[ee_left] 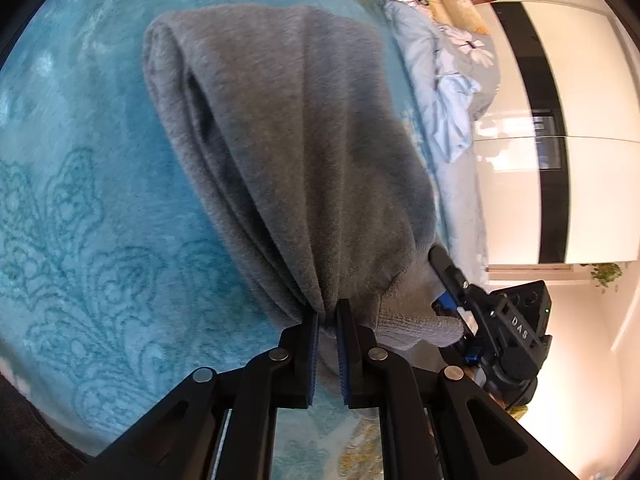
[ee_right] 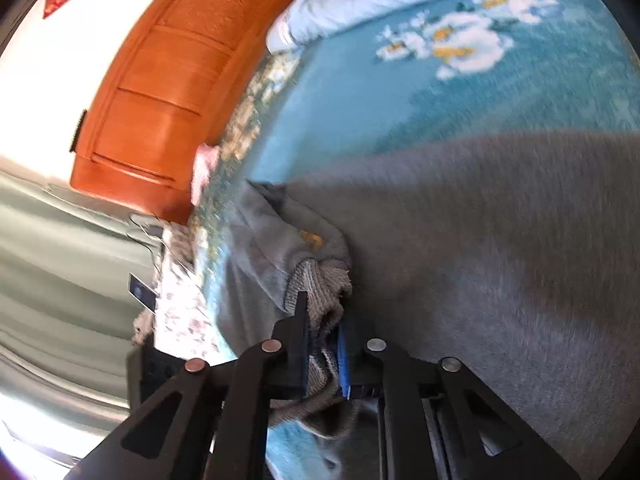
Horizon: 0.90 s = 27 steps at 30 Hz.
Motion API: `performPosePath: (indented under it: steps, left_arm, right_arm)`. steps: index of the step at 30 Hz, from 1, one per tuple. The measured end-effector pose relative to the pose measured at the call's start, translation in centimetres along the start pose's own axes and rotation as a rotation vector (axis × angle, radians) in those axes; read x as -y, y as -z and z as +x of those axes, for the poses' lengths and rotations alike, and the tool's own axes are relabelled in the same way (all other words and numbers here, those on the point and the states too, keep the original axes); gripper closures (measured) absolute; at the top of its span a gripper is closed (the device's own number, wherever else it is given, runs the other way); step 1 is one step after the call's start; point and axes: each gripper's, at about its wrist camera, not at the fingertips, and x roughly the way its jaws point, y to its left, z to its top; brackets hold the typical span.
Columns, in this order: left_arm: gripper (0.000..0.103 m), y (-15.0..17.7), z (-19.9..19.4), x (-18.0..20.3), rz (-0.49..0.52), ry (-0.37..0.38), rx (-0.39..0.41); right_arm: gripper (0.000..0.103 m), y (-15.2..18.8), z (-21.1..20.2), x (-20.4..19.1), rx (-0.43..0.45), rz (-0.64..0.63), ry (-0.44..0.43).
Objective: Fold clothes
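Left claw [ee_left: 328,320] is clamping a bunched fold of the grey fleece garment [ee_left: 280,140], which is hanging down over the teal blanket [ee_left: 80,200] on the bed. Right claw [ee_right: 322,320] is pinching the garment's ribbed cuff [ee_right: 316,284] close alongside. Pale floral quilt [ee_left: 444,68] is lying bunched beyond, beside the orange wooden headboard [ee_right: 168,80].

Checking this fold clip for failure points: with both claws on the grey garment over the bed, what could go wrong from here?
1. The left claw pinches only a thin bunch of the grey sweater, so the fabric might slip out.
2. The right claw holds the ribbed cuff bunched, so the fold may come out crooked.
3. The sweater hangs doubled over the teal blanket and could land creased.
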Motion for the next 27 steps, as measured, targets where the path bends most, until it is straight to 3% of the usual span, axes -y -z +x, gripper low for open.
performPosePath:
  steps: [2,5,10,13,17,21,25,27]
  left_arm:
    - [0.091,0.1,0.0,0.5,0.011,0.036,-0.015]
    - [0.091,0.3,0.5,1.2,0.041,0.032,-0.037]
    - [0.090,0.3,0.2,1.5,0.056,0.048,-0.057]
    - [0.090,0.0,-1.3,2.7,0.111,0.058,-0.022]
    - [0.080,-1.2,-2.3,4.9,0.211,-0.011,0.076]
    - [0.079,-3.4,-3.2,4.2,0.216,-0.121,0.194]
    - [0.079,-4.8,-2.8,1.6,0.184,-0.226,0.219]
    - [0.079,-5.1,-2.2,0.2,0.155,-0.233,0.212]
  right_arm:
    - [0.093,-0.5,-1.1,-0.6,0.047,-0.011,-0.027]
    - [0.093,-1.2,-2.3,-1.1,0.096,-0.035,-0.007]
    - [0.093,-1.3,-1.7,2.3,0.047,0.049,0.078]
    - [0.093,-0.9,-1.6,3.6,0.047,0.090,0.069]
    - [0.093,-0.8,-1.6,3.9,0.042,0.092,0.080]
    - [0.093,-0.5,-1.8,4.1,0.031,0.098,0.082]
    - [0.092,-0.3,-2.1,4.6,0.025,0.116,0.085]
    - [0.092,-0.1,-2.7,4.9,0.030,0.130,0.075]
